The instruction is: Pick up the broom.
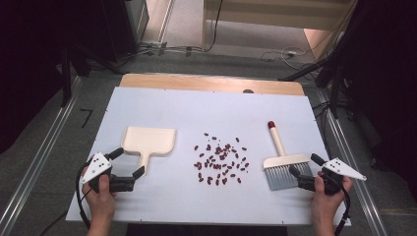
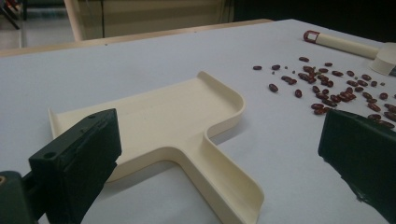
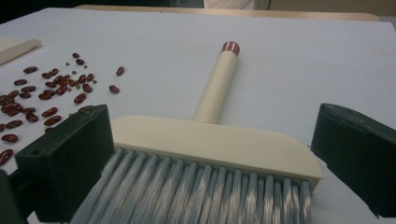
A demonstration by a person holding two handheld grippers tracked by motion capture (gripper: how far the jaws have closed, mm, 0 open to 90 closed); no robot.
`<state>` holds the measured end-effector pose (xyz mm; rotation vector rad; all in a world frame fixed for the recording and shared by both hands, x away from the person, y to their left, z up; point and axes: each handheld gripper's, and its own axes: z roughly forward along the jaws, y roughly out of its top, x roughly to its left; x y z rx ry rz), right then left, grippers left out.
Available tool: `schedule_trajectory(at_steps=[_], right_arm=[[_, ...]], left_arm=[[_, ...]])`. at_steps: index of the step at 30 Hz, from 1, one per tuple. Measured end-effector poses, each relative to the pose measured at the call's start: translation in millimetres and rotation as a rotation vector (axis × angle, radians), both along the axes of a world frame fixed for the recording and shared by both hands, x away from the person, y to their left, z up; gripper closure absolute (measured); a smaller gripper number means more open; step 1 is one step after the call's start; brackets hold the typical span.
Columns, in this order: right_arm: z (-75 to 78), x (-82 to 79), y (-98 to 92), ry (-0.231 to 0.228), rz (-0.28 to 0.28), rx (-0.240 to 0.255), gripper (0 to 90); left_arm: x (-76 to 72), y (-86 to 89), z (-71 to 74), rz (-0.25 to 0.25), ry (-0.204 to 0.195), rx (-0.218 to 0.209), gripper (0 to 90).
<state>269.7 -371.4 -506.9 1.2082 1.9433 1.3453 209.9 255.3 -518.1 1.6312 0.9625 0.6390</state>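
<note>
Both hands are resting low at the near edge of the table (image 1: pixel 162 98), one at each side, forearms coming in from below. The left gripper (image 1: pixel 129 162) is lying level, pointing right toward the dustpan (image 1: pixel 149 141), its jaws gaping wide with the pan's handle end just beyond them, untouched. The right gripper (image 1: pixel 305 164) is pointing left at the brush (image 1: pixel 282 162), its jaws likewise spread wide on either side of the bristles, gripping nothing.

The pan is lying flat, its handle running toward the person and its wide mouth facing away. The brush is lying lengthwise too, bristles near, red-capped handle pointing away and slightly left. Between them the beans (image 1: pixel 221 164) are lying scattered in a loose patch. Bare white surface is stretching beyond all three toward the far wooden edge.
</note>
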Motion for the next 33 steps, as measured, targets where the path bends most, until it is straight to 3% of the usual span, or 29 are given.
schedule_trajectory(at_steps=[11,18,20,21,29,33], right_arm=[[7.3,-1.2,-4.0,0.019,-0.045,0.012,0.0],[25.9,3.5,-0.4,0.056,-0.056,-0.010,0.0],[30.5,6.5,4.0,0.054,-0.045,-0.025,0.0],[34.6,10.8,11.0,0.062,-0.043,-0.064,0.0],[51.1,30.4,29.5,0.082,-0.036,-0.087,1.6],[56.3,44.6,37.4,0.122,-0.041,-0.104,3.8]], left_arm=[[-1.3,5.9,-0.1,0.008,-0.005,-0.058,0.0],[-1.8,6.0,0.0,0.005,-0.008,-0.062,0.0],[-2.1,6.2,0.1,0.005,-0.009,-0.063,0.0],[-2.1,6.0,0.1,0.009,-0.009,-0.062,0.0],[-1.5,4.7,-0.4,0.011,-0.007,-0.051,0.0],[-1.6,4.6,-0.3,0.013,-0.006,-0.050,0.0]])
